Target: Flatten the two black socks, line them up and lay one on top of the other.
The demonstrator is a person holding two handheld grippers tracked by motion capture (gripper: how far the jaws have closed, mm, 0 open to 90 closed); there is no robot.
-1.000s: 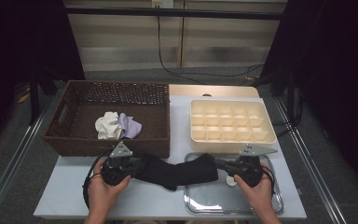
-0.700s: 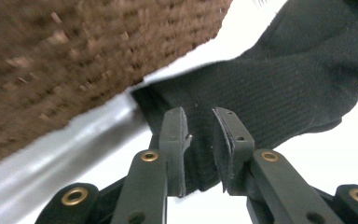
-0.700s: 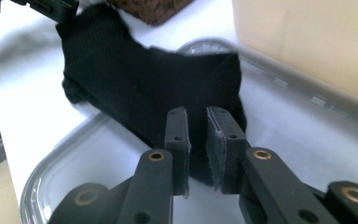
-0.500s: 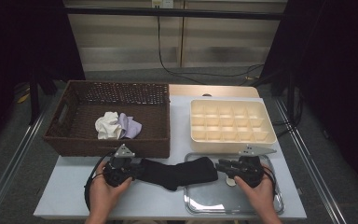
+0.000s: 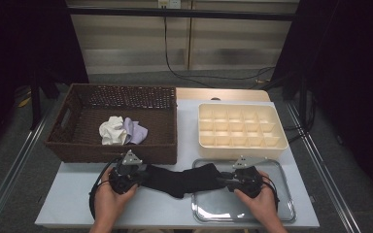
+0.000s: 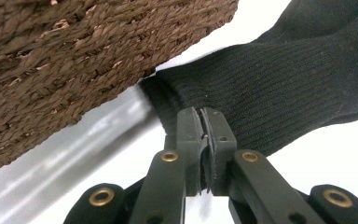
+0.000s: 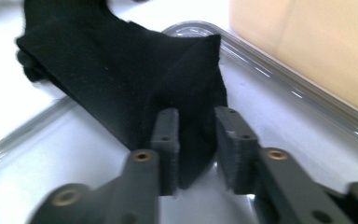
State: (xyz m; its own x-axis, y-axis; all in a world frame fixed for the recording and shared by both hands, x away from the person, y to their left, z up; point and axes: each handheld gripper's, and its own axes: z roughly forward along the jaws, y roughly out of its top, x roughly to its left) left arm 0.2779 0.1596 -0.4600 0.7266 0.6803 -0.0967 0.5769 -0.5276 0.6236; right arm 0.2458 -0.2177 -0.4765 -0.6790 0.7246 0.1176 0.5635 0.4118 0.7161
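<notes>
Half the black sock [image 5: 182,178] hides the tray's [image 5: 272,213] corner.

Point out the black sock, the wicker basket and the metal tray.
black sock [image 5: 182,178], high view, its middle fold.
wicker basket [image 5: 114,151], high view, its near wall.
metal tray [image 5: 223,206], high view, bare floor.

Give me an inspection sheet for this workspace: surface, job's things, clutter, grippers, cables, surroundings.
Surface: white table, bare at the front.
Job's things: black sock stretched flat, one end on the metal tray.
Clutter: wicker basket holding white and lilac cloths; cream divider box, its cells look empty.
Grippers: left gripper pinched shut on the sock's edge; right gripper jaws apart around the other end, just closing a little, not pressing.
Cables: black loop beside the left hand; cable on the floor behind.
Surroundings: dark curtains, pale back wall.
</notes>
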